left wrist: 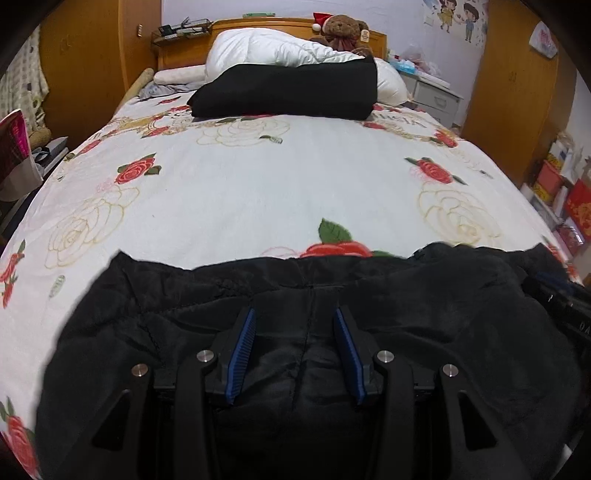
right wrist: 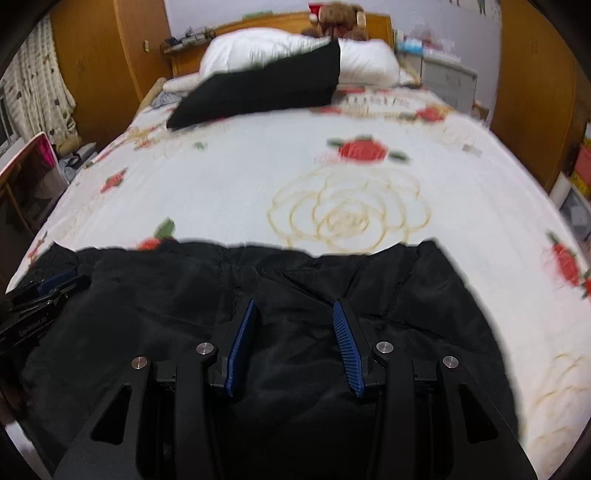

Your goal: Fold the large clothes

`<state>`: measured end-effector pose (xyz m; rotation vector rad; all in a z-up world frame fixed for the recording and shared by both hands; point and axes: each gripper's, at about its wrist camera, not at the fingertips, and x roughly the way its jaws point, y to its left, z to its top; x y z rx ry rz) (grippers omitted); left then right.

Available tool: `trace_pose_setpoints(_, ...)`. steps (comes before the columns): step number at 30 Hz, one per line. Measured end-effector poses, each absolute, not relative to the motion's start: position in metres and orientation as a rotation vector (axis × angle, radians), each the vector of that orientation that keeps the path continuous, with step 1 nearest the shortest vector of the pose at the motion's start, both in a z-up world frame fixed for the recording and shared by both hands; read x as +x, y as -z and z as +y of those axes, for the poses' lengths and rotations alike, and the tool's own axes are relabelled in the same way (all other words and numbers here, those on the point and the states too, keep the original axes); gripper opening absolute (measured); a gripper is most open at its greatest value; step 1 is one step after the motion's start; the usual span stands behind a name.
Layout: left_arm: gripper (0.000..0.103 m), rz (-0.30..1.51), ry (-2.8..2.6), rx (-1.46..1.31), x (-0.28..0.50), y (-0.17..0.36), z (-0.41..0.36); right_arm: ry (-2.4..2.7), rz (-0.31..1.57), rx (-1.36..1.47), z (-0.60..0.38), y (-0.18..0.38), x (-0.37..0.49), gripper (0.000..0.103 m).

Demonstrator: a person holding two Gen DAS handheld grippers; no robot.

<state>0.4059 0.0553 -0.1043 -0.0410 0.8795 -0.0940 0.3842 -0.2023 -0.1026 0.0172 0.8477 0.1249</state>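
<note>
A large black garment lies spread over the near end of the bed, seen also in the right wrist view. My left gripper is open, its blue-padded fingers just above the black cloth, holding nothing. My right gripper is open too, over the cloth farther right, holding nothing. The right gripper shows at the right edge of the left wrist view; the left gripper shows at the left edge of the right wrist view.
The bed has a white rose-print cover. A folded black item rests against white pillows by the wooden headboard, with a teddy bear. Wooden wardrobes stand on both sides; boxes are stacked at right.
</note>
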Motion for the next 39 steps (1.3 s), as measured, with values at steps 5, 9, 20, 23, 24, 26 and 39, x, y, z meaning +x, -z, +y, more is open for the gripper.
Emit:
trace_pose_setpoints(5,0.048,0.777,0.008,-0.067,0.395,0.073,0.109,-0.048,0.826,0.067,-0.241,0.091,0.379,0.044)
trace_pose_setpoints(9,0.049,0.887,-0.031,-0.162,0.412,0.111,0.146,-0.029,0.893,0.148,-0.263,0.126,0.39,0.042)
trace_pose_setpoints(20,0.048,0.9,-0.071,-0.113,0.415,0.114,0.137,0.008,0.947,0.083,-0.255,0.123,0.4,0.042)
trace_pose_setpoints(23,0.048,0.848,-0.048,-0.114,0.391,0.086,0.138,-0.039,0.877,0.071,-0.248,0.087,0.375,0.042)
trace_pose_setpoints(24,0.048,0.823,-0.034,-0.121,0.378,0.076,0.138,-0.058,0.861,0.071,-0.246,0.08,0.366,0.042)
trace_pose_setpoints(26,0.048,0.773,-0.011,-0.12,0.351,0.06,0.135,-0.097,0.818,0.057,-0.241,0.061,0.338,0.042)
trace_pose_setpoints(39,0.049,0.861,-0.077,-0.178,0.298,0.085,0.157,-0.076,0.94,0.038,-0.253,0.077,0.297,0.042)
